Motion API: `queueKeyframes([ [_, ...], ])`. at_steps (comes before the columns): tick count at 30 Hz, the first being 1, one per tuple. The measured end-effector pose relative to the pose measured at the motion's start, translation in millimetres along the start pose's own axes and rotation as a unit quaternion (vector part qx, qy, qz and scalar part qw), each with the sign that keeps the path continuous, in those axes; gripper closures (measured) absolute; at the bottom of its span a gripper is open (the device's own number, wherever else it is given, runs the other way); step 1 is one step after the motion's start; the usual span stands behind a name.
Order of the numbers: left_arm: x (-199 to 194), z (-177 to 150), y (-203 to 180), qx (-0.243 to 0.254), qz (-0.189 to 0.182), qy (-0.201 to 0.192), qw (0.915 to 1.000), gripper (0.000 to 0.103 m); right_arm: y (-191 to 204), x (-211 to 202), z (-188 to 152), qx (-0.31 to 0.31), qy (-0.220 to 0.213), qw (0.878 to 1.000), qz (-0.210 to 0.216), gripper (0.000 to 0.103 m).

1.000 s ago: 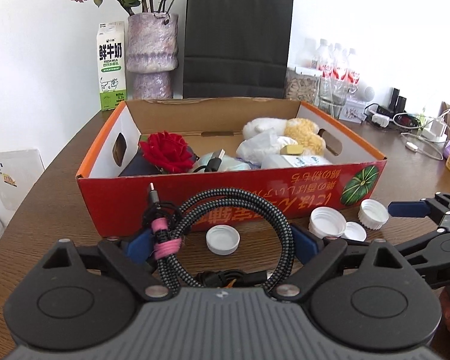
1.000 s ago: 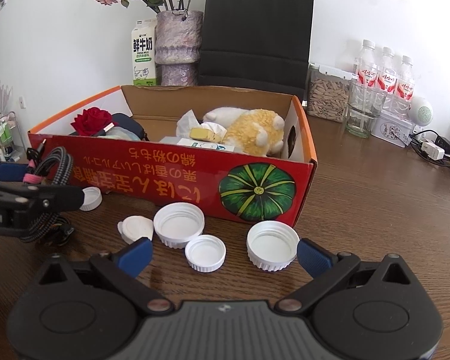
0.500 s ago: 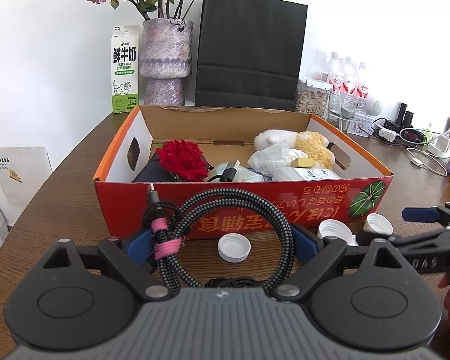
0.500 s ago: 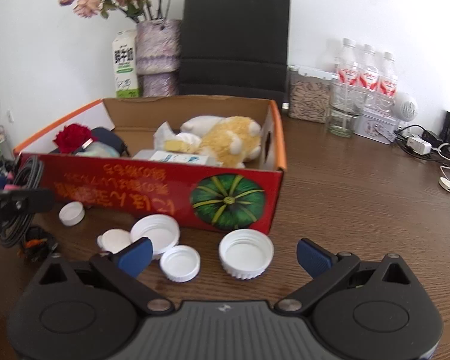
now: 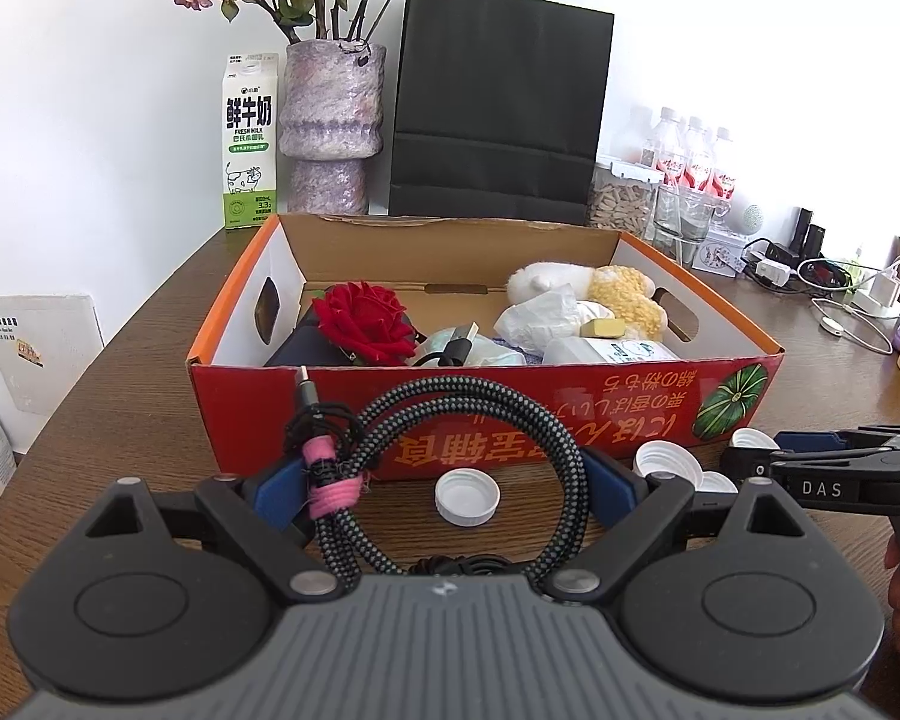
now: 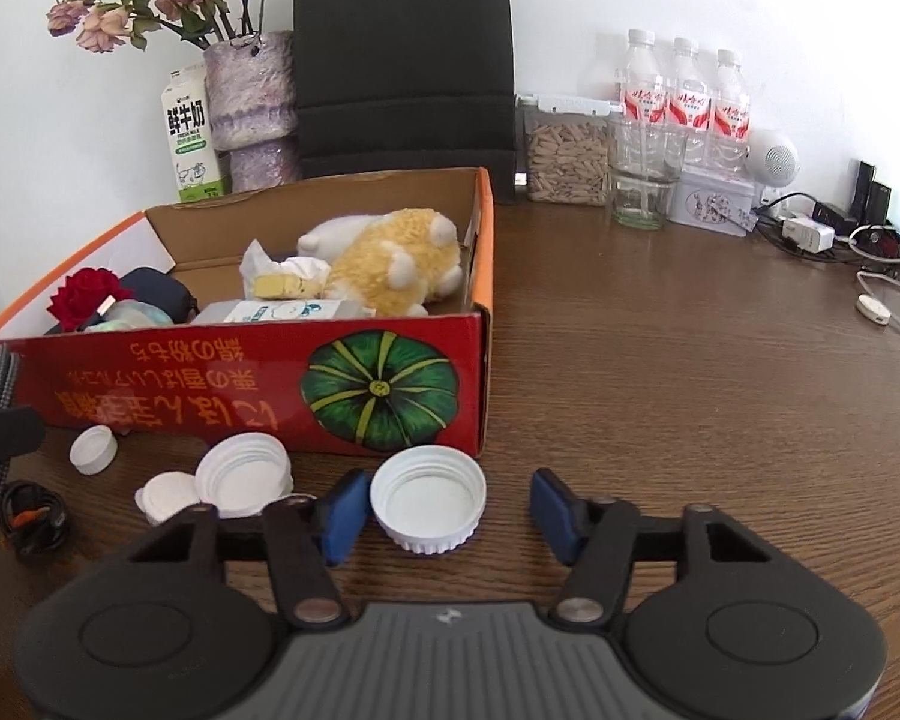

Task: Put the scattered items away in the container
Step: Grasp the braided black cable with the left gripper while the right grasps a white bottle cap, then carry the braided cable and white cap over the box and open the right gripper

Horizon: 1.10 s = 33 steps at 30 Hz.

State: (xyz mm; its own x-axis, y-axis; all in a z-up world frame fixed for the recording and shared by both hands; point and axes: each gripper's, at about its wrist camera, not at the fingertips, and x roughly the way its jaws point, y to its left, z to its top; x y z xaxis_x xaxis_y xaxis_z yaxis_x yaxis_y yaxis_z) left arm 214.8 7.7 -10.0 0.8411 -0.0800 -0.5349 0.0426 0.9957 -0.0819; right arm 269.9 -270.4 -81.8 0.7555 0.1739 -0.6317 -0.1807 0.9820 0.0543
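My left gripper (image 5: 444,486) is shut on a coiled braided cable (image 5: 468,414) and holds it above the table, in front of the red cardboard box (image 5: 570,408). The box holds a red rose (image 5: 363,321), a plush toy (image 6: 402,264) and packets. My right gripper (image 6: 450,513) is open, its jaws on either side of a white cap (image 6: 429,495) on the table by the box's front right corner (image 6: 480,396). More white caps lie in front of the box: one by the left gripper (image 5: 467,497), others left of the right gripper (image 6: 243,477).
Behind the box stand a milk carton (image 5: 249,138), a vase (image 5: 333,120) and a black paper bag (image 5: 498,108). Water bottles (image 6: 684,102), a jar (image 6: 564,150) and a glass (image 6: 639,198) stand at the back right. Chargers and cables (image 6: 840,240) lie far right.
My left gripper has risen with the cable, so the box's inside shows more. My right gripper has moved right and forward and narrowed around the large white cap.
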Motion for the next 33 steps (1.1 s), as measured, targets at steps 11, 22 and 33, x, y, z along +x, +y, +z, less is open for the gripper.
queueKeyframes([
  [11, -4.7, -0.2, -1.5, 0.003, 0.0, -0.014, 0.9999, 0.01, 9.7, -20.6, 0.9, -0.013, -0.039, 0.999, 0.018, 0.064],
  [22, -17.8, 3.1, -5.5, 0.001, 0.005, -0.052, 0.9986, 0.01, 29.4, -49.1, 0.7, -0.033, -0.103, 0.993, 0.04, 0.064],
  [33, -24.9, 11.6, -22.8, -0.013, 0.015, -0.103, 0.9945, 0.01, 52.8, -68.8, 11.2, -0.019, -0.175, 0.983, 0.053, 0.064],
])
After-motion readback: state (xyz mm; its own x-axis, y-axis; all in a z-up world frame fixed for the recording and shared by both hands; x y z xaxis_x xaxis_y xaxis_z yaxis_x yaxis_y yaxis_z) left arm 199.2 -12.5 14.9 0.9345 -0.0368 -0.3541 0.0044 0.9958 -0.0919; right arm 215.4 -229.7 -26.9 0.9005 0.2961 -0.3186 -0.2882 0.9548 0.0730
